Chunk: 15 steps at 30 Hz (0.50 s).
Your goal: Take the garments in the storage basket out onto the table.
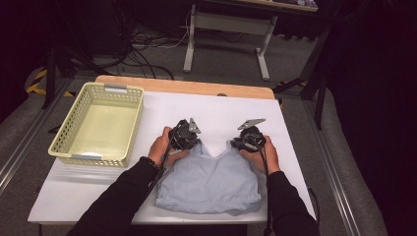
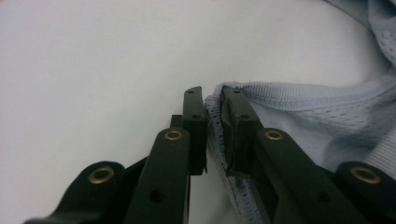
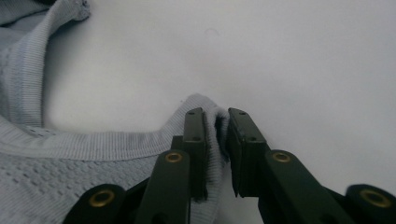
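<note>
Both claws are clamped now — left gripper and right gripper each pinching a far top corner of the pale blue top lying flat on the white table — likely to fold it evenly.

We are seeing a white-topped table carrying a pale yellow perforated basket at its left and a light blue garment lying flat near its front edge.
</note>
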{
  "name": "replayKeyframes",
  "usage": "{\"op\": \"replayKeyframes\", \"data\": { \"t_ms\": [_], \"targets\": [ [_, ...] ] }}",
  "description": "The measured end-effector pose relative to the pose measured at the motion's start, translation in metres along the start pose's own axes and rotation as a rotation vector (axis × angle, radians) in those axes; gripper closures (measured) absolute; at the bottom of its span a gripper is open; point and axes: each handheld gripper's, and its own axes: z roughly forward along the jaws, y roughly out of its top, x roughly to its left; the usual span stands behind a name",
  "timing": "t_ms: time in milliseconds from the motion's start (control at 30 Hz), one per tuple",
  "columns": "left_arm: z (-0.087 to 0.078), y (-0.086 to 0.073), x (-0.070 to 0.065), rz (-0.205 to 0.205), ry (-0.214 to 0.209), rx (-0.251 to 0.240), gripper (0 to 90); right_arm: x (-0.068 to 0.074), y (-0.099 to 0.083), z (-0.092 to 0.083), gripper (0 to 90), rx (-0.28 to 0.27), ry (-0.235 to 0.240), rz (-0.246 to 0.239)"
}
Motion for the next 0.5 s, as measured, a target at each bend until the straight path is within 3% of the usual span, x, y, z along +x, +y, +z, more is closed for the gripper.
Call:
{"op": "replayKeyframes", "data": {
  "t_ms": [67, 100, 133, 233, 267, 400, 500],
  "targets": [
    [-0.014, 0.002, 0.005, -0.037, 0.039, -0.067, 81.1, 0.001, 0.004, -0.011, 78.9, -0.058, -0.042, -0.005],
    [-0.014, 0.002, 0.005, -0.037, 0.039, -0.067, 81.1, 0.001, 0.006, -0.017, 78.9, -0.091, -0.060, -0.006],
    [-0.029, 0.005, 0.010, -0.062, 0.096, -0.115, 81.1, 0.001, 0.009, -0.025, 78.9, -0.135, -0.083, -0.006],
    [-0.047, 0.012, 0.017, -0.092, 0.164, -0.182, 81.0, 0.000, 0.016, -0.040, 78.8, -0.221, -0.126, 0.008],
    [-0.051, 0.015, 0.019, -0.082, 0.181, -0.188, 81.0, -0.001, 0.019, -0.044, 78.7, -0.247, -0.140, 0.012],
    [-0.057, 0.031, 0.024, -0.072, 0.220, -0.207, 80.0, -0.002, 0.033, -0.053, 78.3, -0.296, -0.191, 0.009],
    [-0.055, 0.039, 0.026, -0.075, 0.241, -0.216, 78.3, -0.003, 0.041, -0.050, 78.2, -0.293, -0.215, -0.010]
  ]
}}
